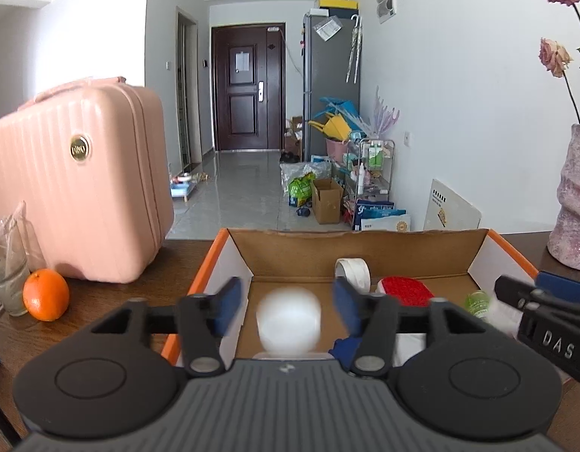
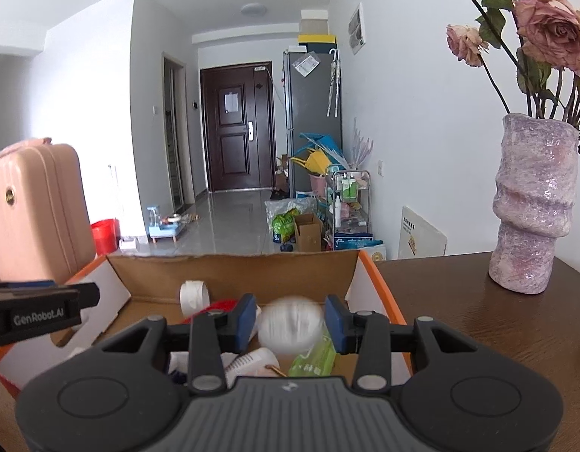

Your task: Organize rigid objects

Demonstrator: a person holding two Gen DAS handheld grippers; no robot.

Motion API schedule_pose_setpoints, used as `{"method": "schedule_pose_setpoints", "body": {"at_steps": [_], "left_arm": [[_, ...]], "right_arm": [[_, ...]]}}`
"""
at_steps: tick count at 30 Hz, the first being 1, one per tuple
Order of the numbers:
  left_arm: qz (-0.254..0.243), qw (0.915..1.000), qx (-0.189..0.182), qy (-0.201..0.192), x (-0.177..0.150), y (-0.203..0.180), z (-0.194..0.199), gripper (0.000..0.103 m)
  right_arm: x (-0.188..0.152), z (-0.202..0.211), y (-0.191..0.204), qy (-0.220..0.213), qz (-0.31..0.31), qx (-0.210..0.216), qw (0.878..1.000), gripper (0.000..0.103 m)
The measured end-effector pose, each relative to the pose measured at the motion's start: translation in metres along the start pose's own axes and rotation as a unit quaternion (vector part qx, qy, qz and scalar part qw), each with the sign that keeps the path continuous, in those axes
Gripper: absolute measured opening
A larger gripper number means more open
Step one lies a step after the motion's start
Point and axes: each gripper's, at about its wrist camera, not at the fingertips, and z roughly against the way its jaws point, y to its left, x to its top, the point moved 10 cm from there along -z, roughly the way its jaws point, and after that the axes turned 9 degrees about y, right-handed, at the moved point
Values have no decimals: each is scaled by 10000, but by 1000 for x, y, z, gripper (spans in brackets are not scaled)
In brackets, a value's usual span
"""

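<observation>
An open cardboard box [image 1: 365, 248] with orange edges sits on the dark wooden table; it also shows in the right wrist view [image 2: 233, 267]. My left gripper [image 1: 288, 301] is open above the box, and a blurred white ball [image 1: 289, 322] is between its fingers without touching them. My right gripper [image 2: 292, 320] is open above the box, with a blurred white ball [image 2: 292, 326] in its gap, apart from the pads. In the box lie a white tape roll [image 1: 353, 269], a red brush [image 1: 405, 288], a green bottle [image 1: 477, 301] and a green packet [image 2: 314, 358].
A pink suitcase [image 1: 75, 180] stands on the table at the left. An orange [image 1: 46, 294] and a glass [image 1: 7, 275] sit in front of it. A pink vase [image 2: 534, 203] with dried roses stands at the right.
</observation>
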Motion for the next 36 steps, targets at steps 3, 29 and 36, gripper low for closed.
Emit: {"method": "schedule_pose_setpoints", "body": {"at_steps": [3, 29, 36], "left_arm": [[129, 9997, 139, -137, 3, 7, 9, 103], [250, 9988, 186, -367, -2, 28, 74, 103], [214, 9988, 98, -432, -21, 30, 115, 103]], "right_arm": [[1, 6, -2, -80, 60, -116, 9999, 95], [3, 64, -7, -211, -29, -5, 9998, 103], [-11, 106, -10, -274, -32, 50, 9996, 103]]}}
